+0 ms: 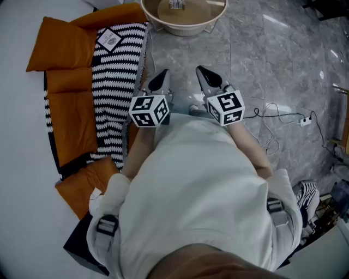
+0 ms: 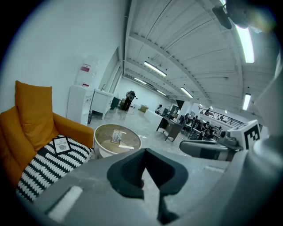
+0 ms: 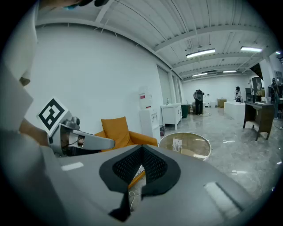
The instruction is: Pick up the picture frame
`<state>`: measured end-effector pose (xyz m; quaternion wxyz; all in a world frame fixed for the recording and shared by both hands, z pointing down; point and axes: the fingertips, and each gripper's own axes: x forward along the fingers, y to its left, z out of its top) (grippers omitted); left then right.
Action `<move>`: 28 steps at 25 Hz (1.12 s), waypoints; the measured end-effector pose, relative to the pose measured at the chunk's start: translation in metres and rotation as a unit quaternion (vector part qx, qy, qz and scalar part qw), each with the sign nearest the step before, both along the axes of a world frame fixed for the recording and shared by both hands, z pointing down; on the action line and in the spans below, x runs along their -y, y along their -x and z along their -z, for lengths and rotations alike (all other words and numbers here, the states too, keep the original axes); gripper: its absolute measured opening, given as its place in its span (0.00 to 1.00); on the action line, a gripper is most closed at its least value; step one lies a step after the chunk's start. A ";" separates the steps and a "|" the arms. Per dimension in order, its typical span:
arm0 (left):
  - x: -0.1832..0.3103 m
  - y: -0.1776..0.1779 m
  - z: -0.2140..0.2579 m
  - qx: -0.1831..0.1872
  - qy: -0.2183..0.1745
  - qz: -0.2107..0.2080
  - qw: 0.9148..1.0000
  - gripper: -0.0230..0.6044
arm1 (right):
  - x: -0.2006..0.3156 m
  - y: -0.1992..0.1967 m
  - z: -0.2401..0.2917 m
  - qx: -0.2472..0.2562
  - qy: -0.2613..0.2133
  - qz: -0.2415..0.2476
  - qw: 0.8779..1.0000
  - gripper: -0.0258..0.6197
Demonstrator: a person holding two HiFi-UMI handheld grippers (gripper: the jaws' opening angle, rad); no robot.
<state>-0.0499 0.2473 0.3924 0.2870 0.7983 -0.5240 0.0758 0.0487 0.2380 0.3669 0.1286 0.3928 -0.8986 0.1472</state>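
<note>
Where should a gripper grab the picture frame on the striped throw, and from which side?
Probably its near edge, coming over the open front of the orange chair: the picture frame lies face up on the striped throw, so jaws can only close across its thin rim.

An orange armchair [image 1: 71,103] stands against a white wall, with loose cushions at its back and side. Over its seat lies a black-and-white zigzag throw [image 1: 117,92]. Just past the armchair's far arm sits a round, raised-rim worktop [image 1: 188,28] with a small upright card [image 1: 176,4] on its top. The armchair stands on a grey marble floor [image 1: 283,60]; well to the armchair's right, a white cable [image 1: 272,111] runs across it to a small power strip [image 1: 306,121]. Beyond the armchair, along the same wall, is a white cabinet [image 2: 79,103]. Far behind the armchair are desks [image 2: 170,128] with people at them, under ceiling strip lights [image 2: 154,68].
</note>
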 end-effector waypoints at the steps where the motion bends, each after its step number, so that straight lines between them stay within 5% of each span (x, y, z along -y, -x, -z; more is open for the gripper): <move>1: -0.005 0.000 0.002 0.001 -0.002 -0.003 1.000 0.04 | -0.003 0.001 0.003 0.001 -0.002 -0.002 1.000 0.04; 20: -0.057 -0.031 0.013 0.001 -0.015 -0.028 1.000 0.04 | -0.062 -0.020 0.006 0.011 -0.008 -0.021 1.000 0.04; 28: -0.048 -0.028 -0.002 0.006 0.002 -0.031 1.000 0.04 | -0.049 -0.013 -0.003 0.013 -0.001 -0.017 1.000 0.04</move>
